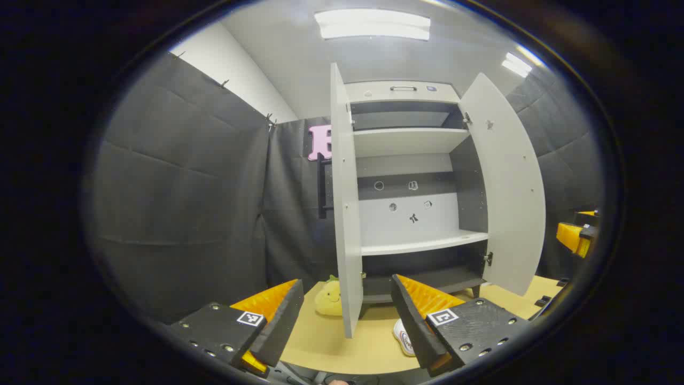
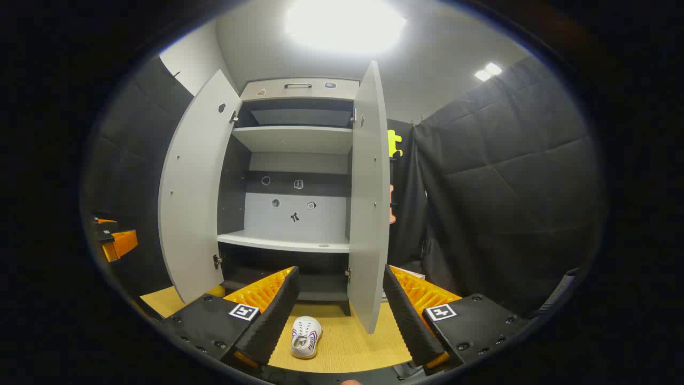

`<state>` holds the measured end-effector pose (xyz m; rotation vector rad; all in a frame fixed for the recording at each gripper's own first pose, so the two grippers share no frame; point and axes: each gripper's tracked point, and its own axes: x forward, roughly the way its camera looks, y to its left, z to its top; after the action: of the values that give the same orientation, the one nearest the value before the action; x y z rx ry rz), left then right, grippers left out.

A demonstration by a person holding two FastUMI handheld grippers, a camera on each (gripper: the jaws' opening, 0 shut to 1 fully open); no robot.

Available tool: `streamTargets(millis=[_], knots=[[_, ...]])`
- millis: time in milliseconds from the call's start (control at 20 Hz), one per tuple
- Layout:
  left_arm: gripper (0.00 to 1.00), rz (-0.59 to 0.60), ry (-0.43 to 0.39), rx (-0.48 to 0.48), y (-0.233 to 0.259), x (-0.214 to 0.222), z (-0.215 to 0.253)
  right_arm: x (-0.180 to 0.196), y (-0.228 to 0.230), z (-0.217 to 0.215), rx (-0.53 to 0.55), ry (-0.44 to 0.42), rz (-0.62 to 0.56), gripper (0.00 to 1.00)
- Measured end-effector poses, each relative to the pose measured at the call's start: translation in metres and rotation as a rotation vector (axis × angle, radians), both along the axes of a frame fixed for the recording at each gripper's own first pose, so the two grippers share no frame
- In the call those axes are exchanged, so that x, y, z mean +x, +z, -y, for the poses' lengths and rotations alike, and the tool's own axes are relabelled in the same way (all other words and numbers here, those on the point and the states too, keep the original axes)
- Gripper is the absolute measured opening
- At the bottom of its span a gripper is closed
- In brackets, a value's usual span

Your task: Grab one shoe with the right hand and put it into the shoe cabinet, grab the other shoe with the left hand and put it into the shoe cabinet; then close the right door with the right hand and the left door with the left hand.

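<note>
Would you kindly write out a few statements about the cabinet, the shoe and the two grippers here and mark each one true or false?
1. Both doors of the shoe cabinet stand open. True.
2. A white shoe lies on the wooden table in front of the cabinet. True.
3. The right gripper is clamped on the shoe. False: its fingers are spread apart and empty, with the shoe lying on the table between them.
4. A shoe already sits on the cabinet's middle shelf. False: that shelf holds no shoe.
5. A yellow plush toy sits on the table by the left door. True.
6. The left gripper holds the left door. False: it is open, holding nothing.
</note>
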<state>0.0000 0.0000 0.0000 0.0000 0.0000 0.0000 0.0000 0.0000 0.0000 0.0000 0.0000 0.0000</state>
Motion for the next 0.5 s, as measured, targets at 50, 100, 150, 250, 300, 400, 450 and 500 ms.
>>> streamTargets(millis=[50,100,150,250,300,400,450,500], knots=[[0.94,0.003,-0.001,0.002,0.0014,0.0,-0.0002,-0.0006,0.0002,0.0002,0.002,-0.003,0.0,0.98],[0.94,0.006,-0.003,0.005,0.0018,0.0002,-0.0001,-0.0012,-0.0004,0.0,0.001,-0.005,0.0,0.98],[0.94,0.008,-0.003,0.007,0.0026,0.0012,-0.0002,-0.0018,0.0,-0.0004,-0.002,-0.006,0.0,0.97],[0.94,0.008,-0.002,0.007,0.0021,0.0003,0.0002,-0.0021,0.0014,-0.0005,-0.01,-0.007,0.005,0.97],[0.94,0.005,-0.002,0.005,0.0013,0.0007,0.0003,-0.0018,0.0016,0.0,-0.011,-0.008,0.006,0.98],[0.94,0.006,-0.006,0.004,0.001,0.0016,0.0008,-0.0008,0.0038,-0.0004,-0.009,-0.009,0.01,0.97],[0.94,0.007,-0.006,0.008,0.002,0.0022,0.0008,-0.0002,0.0044,-0.001,-0.009,-0.009,0.011,0.97],[0.94,0.008,-0.005,0.012,0.0012,0.0022,0.0012,0.0002,0.0043,-0.0011,-0.01,-0.009,0.012,0.98]])
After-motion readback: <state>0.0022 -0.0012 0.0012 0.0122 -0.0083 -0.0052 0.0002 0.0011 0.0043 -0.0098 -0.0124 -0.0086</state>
